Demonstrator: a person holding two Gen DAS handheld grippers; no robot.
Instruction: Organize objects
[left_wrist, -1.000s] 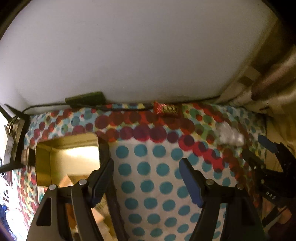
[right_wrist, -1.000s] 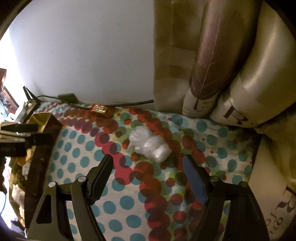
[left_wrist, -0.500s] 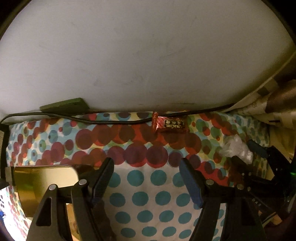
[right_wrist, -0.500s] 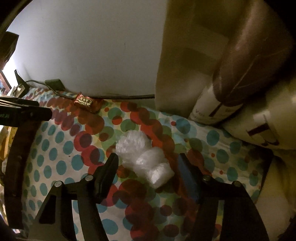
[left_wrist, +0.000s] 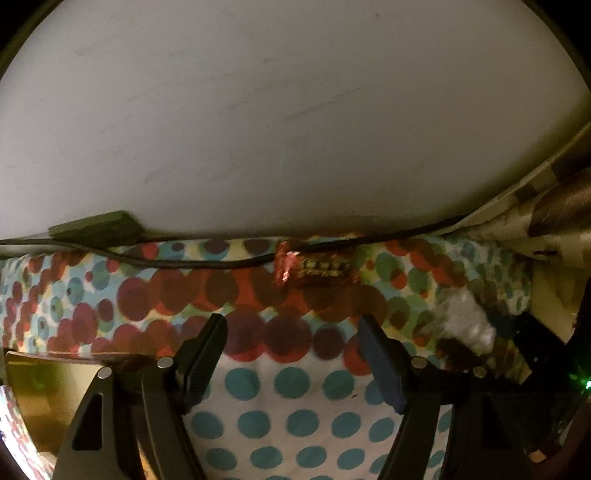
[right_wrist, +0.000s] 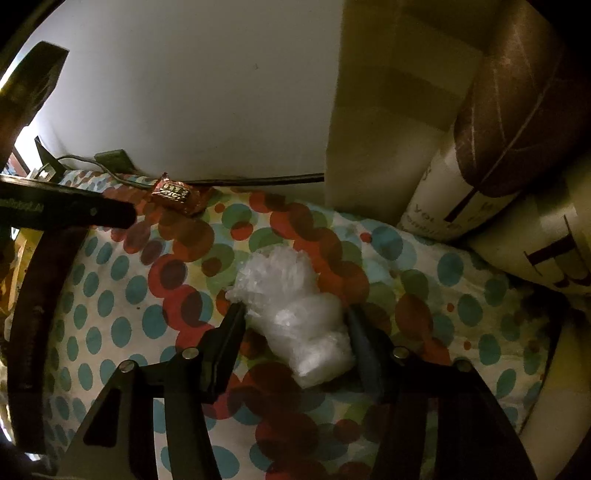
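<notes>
Polka-dot bedsheet (right_wrist: 110, 295) against white wall (left_wrist: 295, 110)

Black cable (left_wrist: 207, 263) along wall base, plug block (left_wrist: 96, 230) at 9 o'clock; printed pillows (right_wrist: 517, 166) at 2 o'clock.

Matt polka-dot cloth sheet (right_wrist: 110, 302) bears a crinkled translucent plastic bag (right_wrist: 291, 314); beside the smooth matt wall (left_wrist: 295, 110), a glossy red foil candy wrapper (left_wrist: 314, 267); shiny gold metal tin (left_wrist: 48, 387).

dotted bedsheet (right_wrist: 122, 332) w/ plastic wad (right_wrist: 291, 314), prob. candy (right_wrist: 173, 194), cable (left_wrist: 192, 263).
</notes>
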